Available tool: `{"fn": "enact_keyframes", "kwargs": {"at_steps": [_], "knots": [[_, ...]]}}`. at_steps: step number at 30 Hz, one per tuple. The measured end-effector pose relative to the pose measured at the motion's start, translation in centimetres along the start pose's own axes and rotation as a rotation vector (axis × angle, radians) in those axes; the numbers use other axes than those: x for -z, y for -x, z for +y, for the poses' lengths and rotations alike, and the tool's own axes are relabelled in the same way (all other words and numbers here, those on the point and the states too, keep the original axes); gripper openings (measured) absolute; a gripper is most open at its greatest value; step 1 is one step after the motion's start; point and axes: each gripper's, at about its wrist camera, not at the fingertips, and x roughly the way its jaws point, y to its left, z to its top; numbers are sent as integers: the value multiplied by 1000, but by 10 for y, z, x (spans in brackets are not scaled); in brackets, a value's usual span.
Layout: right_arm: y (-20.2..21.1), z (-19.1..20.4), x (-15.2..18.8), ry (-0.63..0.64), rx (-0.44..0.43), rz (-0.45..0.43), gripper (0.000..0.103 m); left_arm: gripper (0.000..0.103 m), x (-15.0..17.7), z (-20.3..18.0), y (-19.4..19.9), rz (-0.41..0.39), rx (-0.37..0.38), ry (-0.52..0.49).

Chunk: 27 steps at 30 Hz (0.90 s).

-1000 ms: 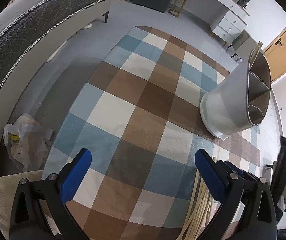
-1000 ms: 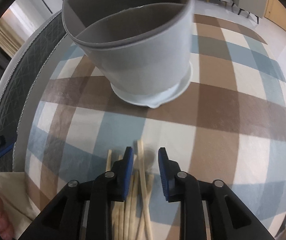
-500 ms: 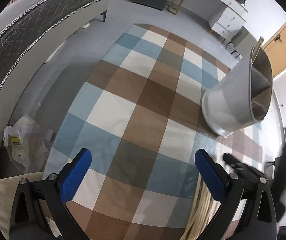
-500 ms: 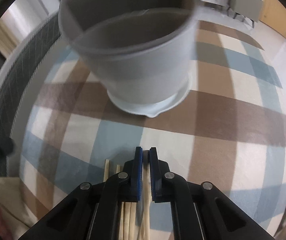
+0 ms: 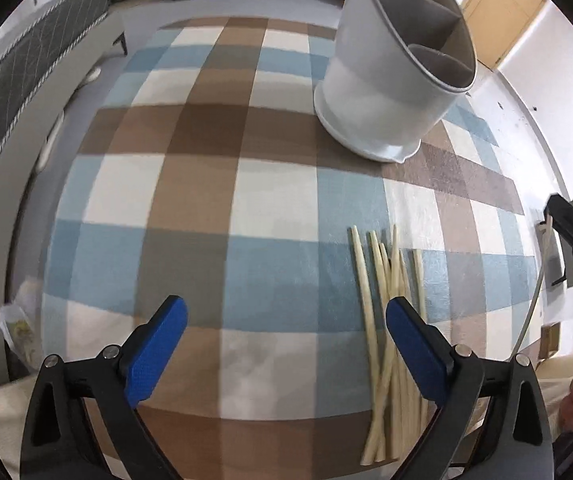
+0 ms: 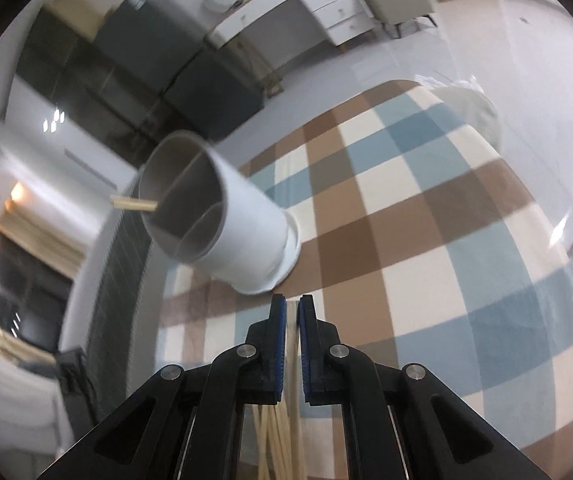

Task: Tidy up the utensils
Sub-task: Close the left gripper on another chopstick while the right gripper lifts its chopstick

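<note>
A: The checked tabletop [image 5: 270,184] carries loose chopsticks [image 5: 386,320] near the divided holder [image 5: 386,92]; why?

B: Awaiting sorting; the right claw [image 6: 291,312] pinches one chopstick [image 6: 291,360]; the left claw [image 5: 286,344] gapes, idle.

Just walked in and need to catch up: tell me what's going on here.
A person is sorting chopsticks into a divided grey utensil holder that stands on a checked cloth. The right gripper is nearly closed on a single chopstick from the loose pile of chopsticks lying on the cloth near the holder. One chopstick end already pokes over the holder's rim. The left gripper hovers open above the cloth, holding nothing, beside the pile.
</note>
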Motion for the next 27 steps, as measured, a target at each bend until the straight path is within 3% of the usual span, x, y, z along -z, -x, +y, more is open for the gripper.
{"fn": "enact_keyframes", "kwargs": {"at_steps": [4,8,15,17,22,24,27], "knots": [[14,-11,-1,-51,-24,-46,6,95,-3,-12,-7,12,-48,3],[29,-15,-6,-68,-53,-91,6,82,-5,-23,-25,56,-100,-1],[35,-16,-11,-66,-59,-125,6,80,-8,-32,-41,98,-153,15],[34,-17,-12,-76,-65,-128,6,74,-10,-32,-47,122,-186,16],[36,-14,-15,-75,-73,-150,6,65,-19,-35,-46,125,-190,3],[36,-11,-16,-64,-75,-156,6,59,-24,-37,-46,134,-188,3],[36,-9,-16,-54,-73,-162,6,29,-31,-43,-45,135,-182,-4]]}}
